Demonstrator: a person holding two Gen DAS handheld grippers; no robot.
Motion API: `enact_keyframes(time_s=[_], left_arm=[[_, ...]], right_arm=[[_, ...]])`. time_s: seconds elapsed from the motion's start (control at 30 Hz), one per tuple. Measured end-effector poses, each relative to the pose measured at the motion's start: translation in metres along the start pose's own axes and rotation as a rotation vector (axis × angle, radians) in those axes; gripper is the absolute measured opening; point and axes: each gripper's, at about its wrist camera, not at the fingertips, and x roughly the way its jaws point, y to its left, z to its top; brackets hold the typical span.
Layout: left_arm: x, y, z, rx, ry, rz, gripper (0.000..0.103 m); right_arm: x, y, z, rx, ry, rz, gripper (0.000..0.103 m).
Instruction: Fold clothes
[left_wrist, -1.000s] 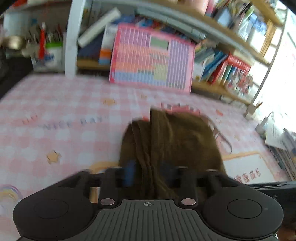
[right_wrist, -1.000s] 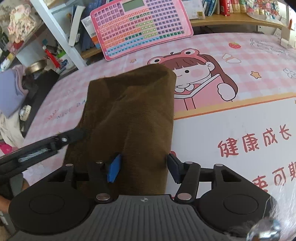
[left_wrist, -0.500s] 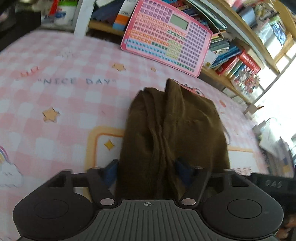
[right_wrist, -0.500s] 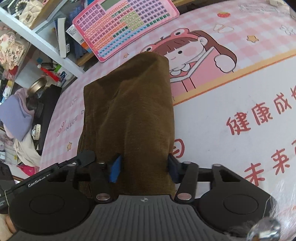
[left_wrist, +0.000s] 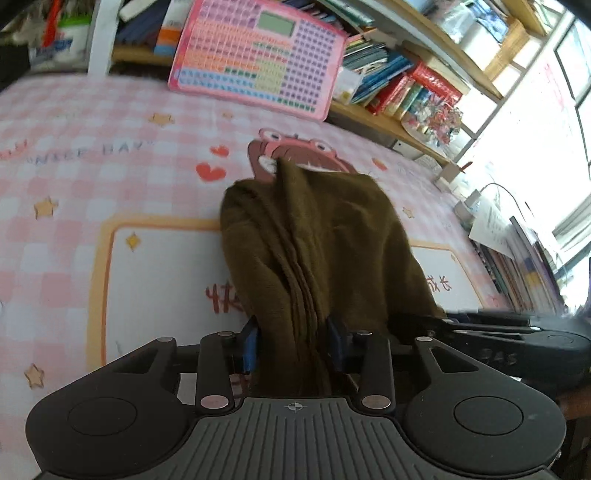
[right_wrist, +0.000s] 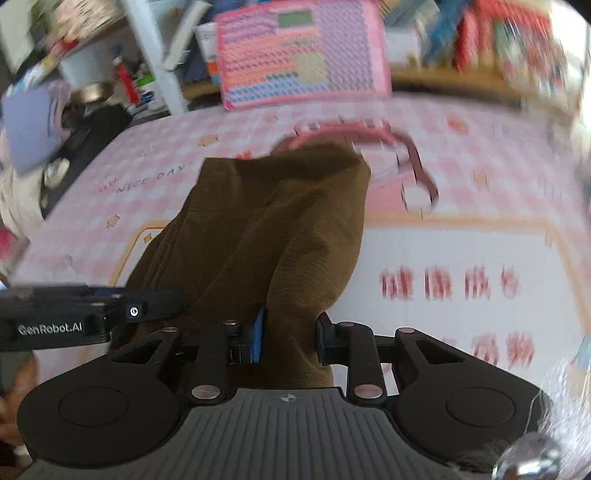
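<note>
The left gripper (left_wrist: 291, 345) is pinching a bunched edge of the brown garment (left_wrist: 325, 236), and the right gripper (right_wrist: 290, 338) is clamping the neighbouring edge, both nearly closed on cloth. The garment is draping away from them onto the pink mat (left_wrist: 92, 155). The right view is blurring, so, seemingly, it is swinging fast; the thick gathered layers are risking slipping unevenly and skewing the fold.

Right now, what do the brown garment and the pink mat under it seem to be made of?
Brown garment: soft knit or fleece-like fabric, matte, with fine ribs and limp folds. Pink mat: looks like smooth printed vinyl or foam, flat with a slight sheen; exact material unclear.
</note>
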Motion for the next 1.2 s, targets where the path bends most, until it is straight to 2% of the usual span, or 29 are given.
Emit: enact_keyframes(time_s=[0.07,0.13,0.2,0.3,0.43,0.5,0.57,0.67,0.77,0.87,1.07,1.2], left_arm=[[0.002,0.006,0.002,-0.026,0.012,-0.015,0.044],[0.006,0.011,0.004,-0.049,0.022,-0.026,0.052],[0.011,0.017,0.005,-0.084,0.032,-0.029,0.058],[0.02,0.023,0.005,-0.149,0.047,-0.033,0.06],[0.024,0.021,0.004,-0.147,0.036,-0.032,0.059],[0.025,0.018,0.005,-0.138,0.033,-0.028,0.055],[0.025,0.018,0.005,-0.136,0.034,-0.024,0.051],[0.021,0.013,0.004,-0.118,0.017,-0.016,0.04],[0.011,0.002,0.004,-0.066,-0.024,-0.005,0.035],[0.001,-0.004,0.003,-0.035,-0.064,-0.001,0.035],[-0.012,-0.014,0.004,0.005,-0.118,0.002,0.035],[-0.013,-0.019,0.001,0.013,-0.119,0.009,0.035]], right_arm=[[0.003,-0.015,0.0,0.102,0.018,0.03,0.039],[0.005,-0.022,0.0,0.16,0.028,0.048,0.044],[0.008,-0.026,-0.001,0.197,0.034,0.067,0.046],[0.013,-0.03,-0.004,0.249,0.048,0.1,0.047],[0.018,-0.026,-0.005,0.253,0.059,0.105,0.051],[0.019,-0.025,-0.005,0.244,0.058,0.105,0.049],[0.017,-0.021,-0.005,0.214,0.047,0.105,0.037],[0.008,-0.005,-0.005,0.122,0.005,0.08,0.026],[-0.002,0.01,-0.005,0.029,-0.048,0.053,0.025],[-0.012,0.017,-0.004,-0.025,-0.102,0.042,0.025],[-0.02,0.016,-0.005,-0.027,-0.125,0.051,0.025],[-0.021,0.012,-0.006,-0.011,-0.116,0.058,0.025]])
